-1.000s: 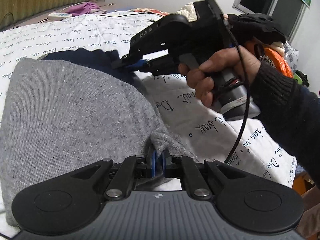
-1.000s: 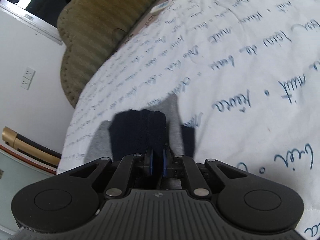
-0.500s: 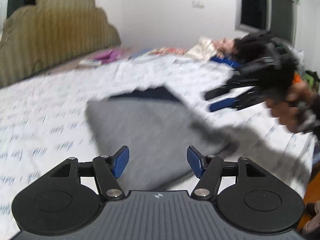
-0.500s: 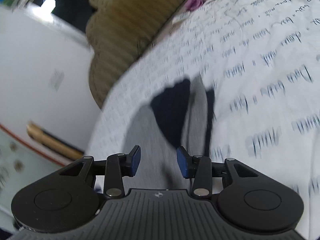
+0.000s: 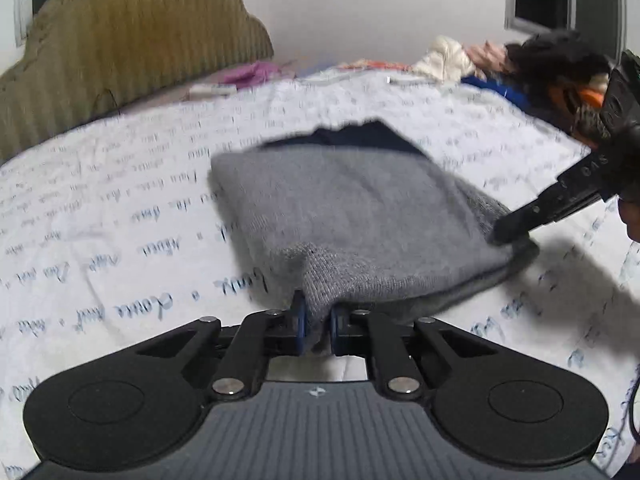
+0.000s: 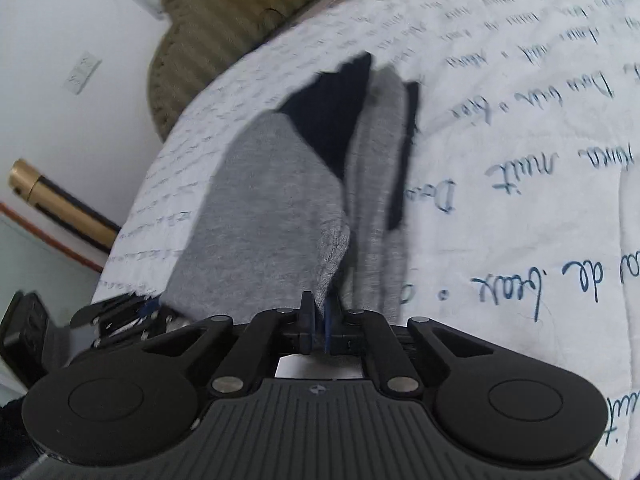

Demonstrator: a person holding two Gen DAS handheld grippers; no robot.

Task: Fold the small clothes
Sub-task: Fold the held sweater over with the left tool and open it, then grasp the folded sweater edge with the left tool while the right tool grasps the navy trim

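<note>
Bed sheet (image 5: 120, 216), white with blue handwriting print, covers most of both views; ribbed olive headboard (image 5: 120, 44) at the far end. Heap of mixed clothes (image 5: 520, 60) on the sheet's far right edge.

Grey garment (image 5: 352, 208) with a dark navy part at its far end lies folded on the middle of the sheet. Long axis runs from the near edge away toward the headboard, navy end pointing far.

Left gripper (image 5: 316, 330): fingers pressed together on a bunched near corner of the grey garment. Right gripper (image 6: 316, 330): fingers pinched on the garment's near right corner, fabric lifted slightly there. Images motion-blurred.
</note>
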